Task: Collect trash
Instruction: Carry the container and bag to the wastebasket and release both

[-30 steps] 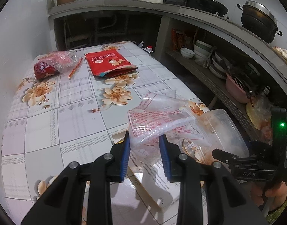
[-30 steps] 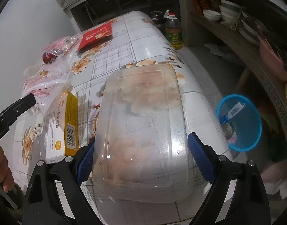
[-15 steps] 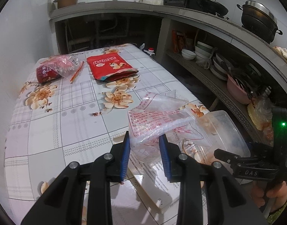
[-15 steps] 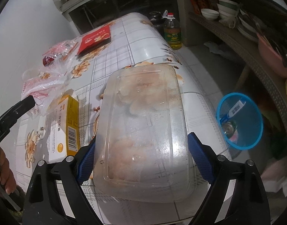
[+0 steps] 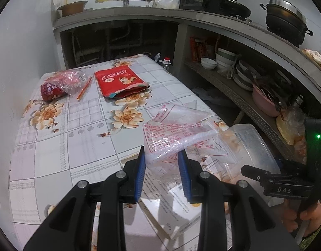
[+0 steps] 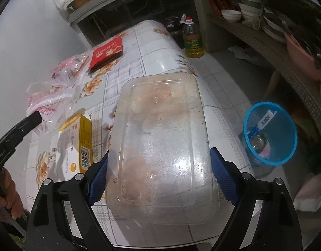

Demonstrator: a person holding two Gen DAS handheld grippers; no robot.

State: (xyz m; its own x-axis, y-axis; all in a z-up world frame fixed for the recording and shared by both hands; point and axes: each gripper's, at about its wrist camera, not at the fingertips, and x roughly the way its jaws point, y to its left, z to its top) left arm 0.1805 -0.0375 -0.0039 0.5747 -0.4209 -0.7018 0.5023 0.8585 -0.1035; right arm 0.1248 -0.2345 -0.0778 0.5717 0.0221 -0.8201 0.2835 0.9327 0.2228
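Note:
My left gripper is shut on a clear plastic bag with red print and holds it above the flowered table. My right gripper is shut on a clear plastic food container with greasy scraps inside, held over the table's near edge. The container also shows in the left wrist view, and the bag in the right wrist view. A white and yellow carton lies on the table between them. A blue mesh waste basket stands on the floor to the right.
A red snack packet, a red cup in crumpled pink plastic and an orange stick lie at the table's far end. An oil bottle stands on the floor beyond. Shelves with bowls run along the right.
Both grippers have risen and drawn back a little with their loads. The container has lifted over the table edge, and the basket shows more fully.

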